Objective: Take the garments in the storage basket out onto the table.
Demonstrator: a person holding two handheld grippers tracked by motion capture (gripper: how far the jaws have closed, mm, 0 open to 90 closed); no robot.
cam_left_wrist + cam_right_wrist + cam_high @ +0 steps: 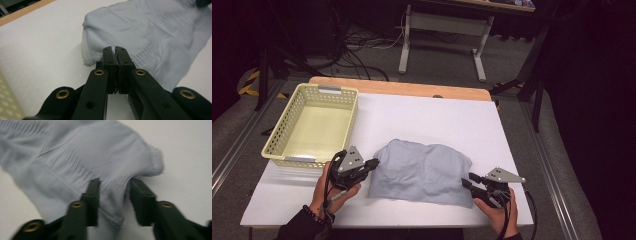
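A pale grey knit garment (419, 172) lies bunched in the near middle of the white tabletop (432, 115), with a cream basket (343, 98) standing empty at the far left corner, apart from it.

My left tool (374, 163) sits at the garment's left edge. In the left gripper view its jaws are pressed together on a thin fold of the ribbed hem (86, 53), so it is clamped on the garment. My right tool (465, 180) is at the right near corner. In the right gripper view a ridge of fabric (111, 195) stands between its two jaws, but there is a gap on either side and the pads do not seem to press, so I count it as open around the cloth rather than gripping.

The step in hand looks like taking both side edges to fold or lift the piece. To do it well I should close the right tool fully on that ridge before pulling, and catch the hem rather than a single loose layer, or the knit will slide out. The left pinch is shallow, near the tips, so I should lift gently and evenly with both hands, keeping the cloth taut between them and not dragging it across the tabletop.
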